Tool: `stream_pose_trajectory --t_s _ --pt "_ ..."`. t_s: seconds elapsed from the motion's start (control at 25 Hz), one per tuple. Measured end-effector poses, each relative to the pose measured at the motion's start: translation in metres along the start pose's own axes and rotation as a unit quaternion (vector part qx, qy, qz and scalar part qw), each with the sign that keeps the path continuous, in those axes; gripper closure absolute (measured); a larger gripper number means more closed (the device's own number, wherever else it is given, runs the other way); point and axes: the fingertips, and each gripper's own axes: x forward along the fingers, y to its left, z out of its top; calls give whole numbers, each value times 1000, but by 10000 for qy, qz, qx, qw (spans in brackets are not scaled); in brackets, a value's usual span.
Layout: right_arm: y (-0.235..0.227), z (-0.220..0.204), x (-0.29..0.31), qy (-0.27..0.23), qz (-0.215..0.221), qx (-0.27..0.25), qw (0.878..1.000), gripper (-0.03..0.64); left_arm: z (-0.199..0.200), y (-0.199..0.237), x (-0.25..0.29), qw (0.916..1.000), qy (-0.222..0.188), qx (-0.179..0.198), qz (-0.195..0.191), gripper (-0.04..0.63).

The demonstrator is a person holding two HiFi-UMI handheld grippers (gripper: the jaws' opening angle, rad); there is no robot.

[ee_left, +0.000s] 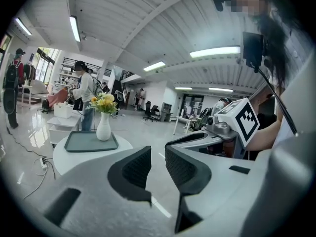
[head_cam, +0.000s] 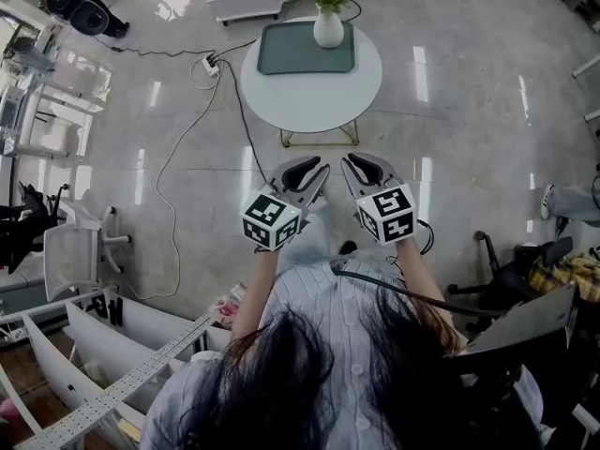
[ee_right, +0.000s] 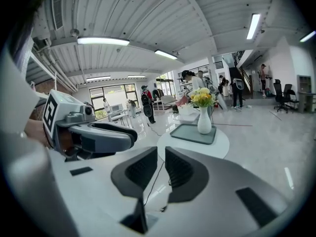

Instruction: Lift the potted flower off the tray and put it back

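A glossy grey floor (head_cam: 450,157) surrounds a round white table (head_cam: 309,97) that carries a grey-green tray (head_cam: 295,52) towards its 12 o'clock side. The potted flower (head_cam: 328,24) stands on the tray near its 2 o'clock edge. Well clear of the table at its 6 o'clock, the left gripper (head_cam: 302,174) and right gripper (head_cam: 367,172) hover side by side, each with jaws drawn together on nothing

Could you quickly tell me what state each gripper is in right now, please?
Left gripper: closed, nothing between its jaws.
Right gripper: closed, nothing between its jaws.
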Motion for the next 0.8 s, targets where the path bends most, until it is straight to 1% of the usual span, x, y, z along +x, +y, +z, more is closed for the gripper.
stream_pose_trajectory --t_s 0.16,0.32,0.8 --pt "-19 12 29 86 -74 74 9999 552 9 35 19 9999 95 -41 -91 502" --pt "-36 30 52 135 -173 148 9996 552 27 64 36 9997 119 -36 -196 502" --pt "-66 73 134 286 -441 258 9983 552 55 156 65 9983 160 -171 -542 502"
